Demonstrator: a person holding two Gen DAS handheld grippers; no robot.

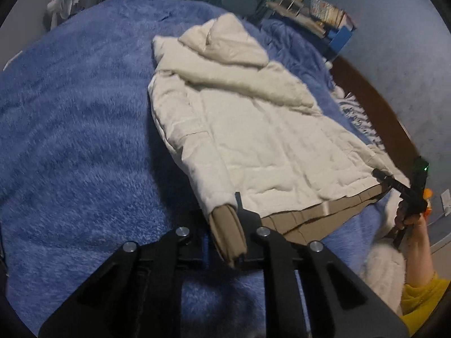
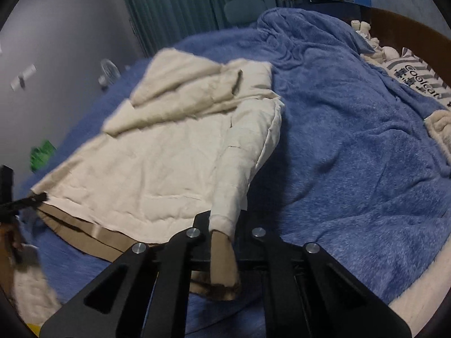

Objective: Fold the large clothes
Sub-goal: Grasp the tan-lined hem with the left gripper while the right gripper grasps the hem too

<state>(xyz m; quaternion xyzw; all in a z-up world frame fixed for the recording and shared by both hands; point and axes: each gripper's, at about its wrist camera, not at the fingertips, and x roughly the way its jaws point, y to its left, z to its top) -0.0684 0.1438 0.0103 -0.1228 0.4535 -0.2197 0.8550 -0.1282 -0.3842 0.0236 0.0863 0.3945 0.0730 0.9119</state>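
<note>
Jacket [image 1: 253, 129] hem corners pinched by left gripper [image 1: 228, 225] and right gripper [image 2: 225, 242], blue blanket [image 1: 70, 140] around.

Both grippers are pointing down at a slant and both are clamped tight. The left gripper [image 1: 231, 225] has its jaws squeezed onto the tan cuff [image 1: 227, 232] at a corner of the cream jacket [image 1: 253, 129]. Same deal on the other side: the right gripper [image 2: 222, 242] is pinching the other tan cuff, which droops between its jaws. From the left camera you can also see the right hand [image 1: 408, 219] wrapped around its handle, bare forearm, yellow sleeve [image 1: 422, 298] below.
</note>
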